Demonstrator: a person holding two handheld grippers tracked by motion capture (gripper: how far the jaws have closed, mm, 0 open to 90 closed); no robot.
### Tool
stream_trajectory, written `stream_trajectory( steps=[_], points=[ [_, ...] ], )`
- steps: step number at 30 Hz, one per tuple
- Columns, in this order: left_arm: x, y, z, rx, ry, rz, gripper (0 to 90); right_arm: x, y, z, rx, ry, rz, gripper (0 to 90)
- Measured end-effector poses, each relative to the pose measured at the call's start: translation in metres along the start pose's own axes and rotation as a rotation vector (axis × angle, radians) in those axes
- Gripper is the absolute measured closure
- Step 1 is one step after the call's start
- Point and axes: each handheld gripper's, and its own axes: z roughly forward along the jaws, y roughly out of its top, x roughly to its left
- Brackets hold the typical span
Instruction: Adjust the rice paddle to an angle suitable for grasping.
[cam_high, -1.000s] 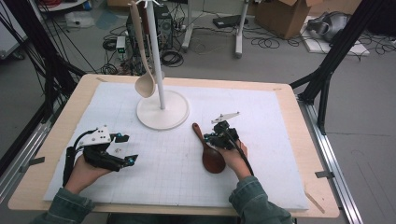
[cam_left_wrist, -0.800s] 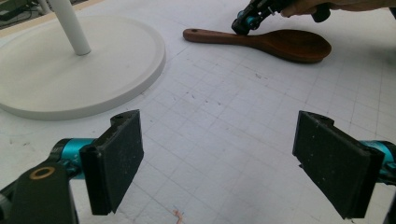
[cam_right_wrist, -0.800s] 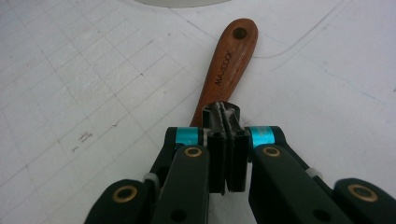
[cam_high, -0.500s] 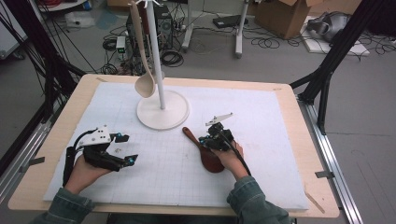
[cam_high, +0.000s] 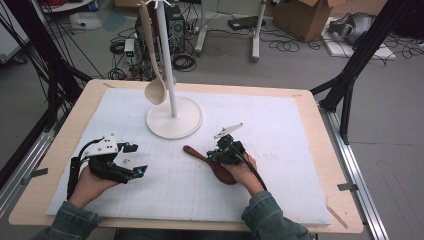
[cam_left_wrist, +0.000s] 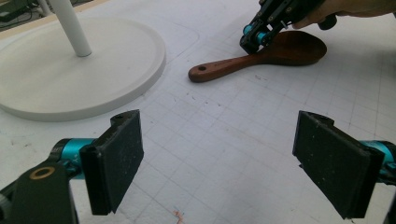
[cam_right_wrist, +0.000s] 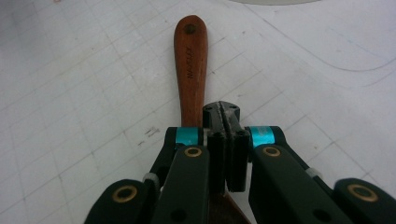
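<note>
My right gripper (cam_high: 220, 152) sits just right of centre in the high view, jaws pressed together with nothing between them, tips down on the handle of the dark wooden spoon (cam_high: 212, 164). The spoon lies flat on the white mat (cam_high: 290, 150), bowl under my hand, handle end pointing toward the stand base (cam_high: 174, 118). Left gripper (cam_high: 131, 159), lower left, jaws spread wide, empty.

Your sleeves are faded blue-green denim, cuffs buttoned at the wrists. Your left black two-jaw gripper (cam_high: 131, 159) carries a pale grey three-cornered plate on top and a looping black cable; its flat black rubber pads (cam_left_wrist: 117, 158) sit on teal collars. Your right black two-jaw gripper (cam_right_wrist: 226, 122) matches — teal collars, brass-ringed pivot screws (a smaller grey plate above).
</note>
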Motion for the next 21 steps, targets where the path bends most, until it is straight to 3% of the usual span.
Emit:
stream_trajectory(
  steps=[5,8,21],
  points=[
    [0.000,0.000,0.000,-0.001,0.000,-0.001,16.6,0.000,0.000,-0.001,0.007,-0.003,0.000,89.8],
    [0.000,0.000,0.000,0.000,0.000,-0.001,16.6,-0.001,0.000,-0.006,-0.018,0.002,-0.002,89.0],
    [0.001,0.000,-0.001,-0.009,-0.001,-0.008,16.6,0.003,-0.003,-0.025,-0.099,0.011,-0.016,66.6]
  ],
)
